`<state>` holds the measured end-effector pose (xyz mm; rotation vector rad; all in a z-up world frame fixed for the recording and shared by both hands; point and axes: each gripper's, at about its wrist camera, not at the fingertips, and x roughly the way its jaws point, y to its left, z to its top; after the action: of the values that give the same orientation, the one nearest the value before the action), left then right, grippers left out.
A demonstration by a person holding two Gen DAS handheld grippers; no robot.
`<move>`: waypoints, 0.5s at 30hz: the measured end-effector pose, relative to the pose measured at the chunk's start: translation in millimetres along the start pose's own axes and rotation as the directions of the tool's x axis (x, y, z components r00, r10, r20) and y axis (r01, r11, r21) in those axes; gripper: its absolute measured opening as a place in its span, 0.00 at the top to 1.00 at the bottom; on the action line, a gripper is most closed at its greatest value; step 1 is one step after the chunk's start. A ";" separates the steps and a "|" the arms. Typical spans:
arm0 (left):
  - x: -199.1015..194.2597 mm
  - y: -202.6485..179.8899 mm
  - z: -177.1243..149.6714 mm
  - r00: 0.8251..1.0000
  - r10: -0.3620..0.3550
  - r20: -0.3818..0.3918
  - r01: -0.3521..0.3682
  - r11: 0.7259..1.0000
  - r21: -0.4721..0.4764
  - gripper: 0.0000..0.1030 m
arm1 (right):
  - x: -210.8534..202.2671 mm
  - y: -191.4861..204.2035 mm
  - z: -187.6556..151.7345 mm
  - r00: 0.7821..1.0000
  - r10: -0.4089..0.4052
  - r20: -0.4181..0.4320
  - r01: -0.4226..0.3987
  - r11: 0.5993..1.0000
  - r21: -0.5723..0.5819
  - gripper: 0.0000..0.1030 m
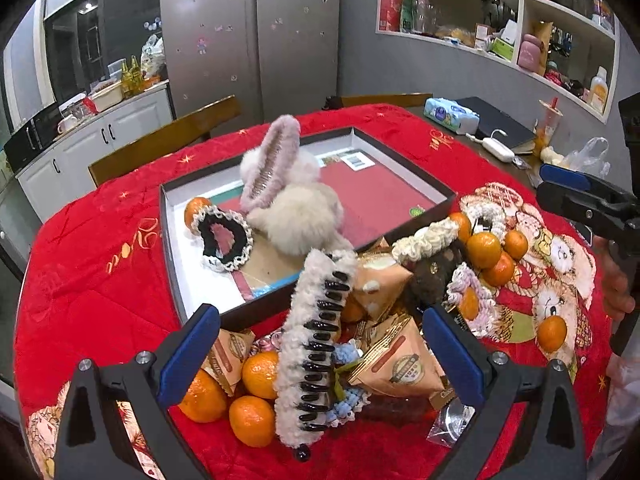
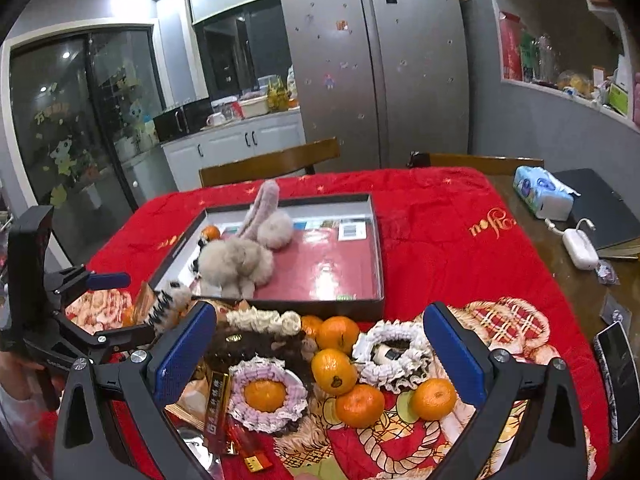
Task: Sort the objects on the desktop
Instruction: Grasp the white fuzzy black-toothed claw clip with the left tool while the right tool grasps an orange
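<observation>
- Kitchen setting fills the background: fridge (image 2: pixel 376 64) at upper centre of the right wrist view, shelving at upper right, dark glass doors at left.
- Red cloth (image 1: pixel 92 280) covers the table; its far right edge shows bare wood with a tissue pack (image 2: pixel 540 196) and a white charger (image 2: pixel 578 248).
- Shallow box (image 1: pixel 384 196) sits mid-frame, already holding fluffy hair clips (image 1: pixel 292 196), a black scrunchie (image 1: pixel 224 240) and one orange.
- Unsorted pile lies along the box's near wall: oranges (image 2: pixel 334 372), scrunchies, triangular snack packets (image 1: pixel 400 364), a long fuzzy claw clip (image 1: pixel 316 344).
- Left gripper (image 1: pixel 320 344) stands wide open, its blue pads either side of the claw clip, apparently not touching it.
- Right gripper (image 2: pixel 320 352) is likewise spread open and empty, framing the oranges and a white scrunchie (image 2: pixel 394 352).
- Risk: closing on the clip's soft fur may give a poor hold and let it swing or drop; its teeth could snag the blue scrunchie (image 1: pixel 348 400) beneath.
- Risk: oranges touching the clip may roll toward the table edge when the pile is disturbed.
- Risk: the two tools work close together and could collide.
- Hidden: items under the packets, the dark object mid-pile, and the foil wrapper at the lower frame cannot be identified.
</observation>
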<state>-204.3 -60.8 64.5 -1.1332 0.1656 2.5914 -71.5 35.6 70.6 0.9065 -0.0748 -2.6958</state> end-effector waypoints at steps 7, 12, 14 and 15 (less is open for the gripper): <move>12.9 1.8 -5.1 1.000 0.011 -0.025 -0.011 1.000 0.012 0.01 | 16.6 -4.5 -11.3 0.999 0.023 -0.043 -0.023 1.000 0.013 0.00; 22.4 -3.3 -9.1 0.999 -0.008 -0.048 0.011 0.998 0.062 0.14 | 31.6 -9.7 -19.7 0.994 0.059 -0.094 -0.055 0.997 0.046 0.00; 26.4 -3.3 -10.1 0.998 -0.025 -0.056 0.029 0.998 0.059 0.19 | 36.3 -10.9 -23.3 0.993 0.063 -0.104 -0.058 0.997 0.050 0.00; 28.7 -2.8 -10.6 0.998 -0.029 -0.059 0.032 0.998 0.053 0.19 | 38.3 -11.6 -25.4 0.992 0.064 -0.107 -0.059 0.997 0.053 0.00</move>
<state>-214.5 -53.9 36.3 -1.1835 0.2278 2.5137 -88.3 36.7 26.4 1.0466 -0.1444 -2.5930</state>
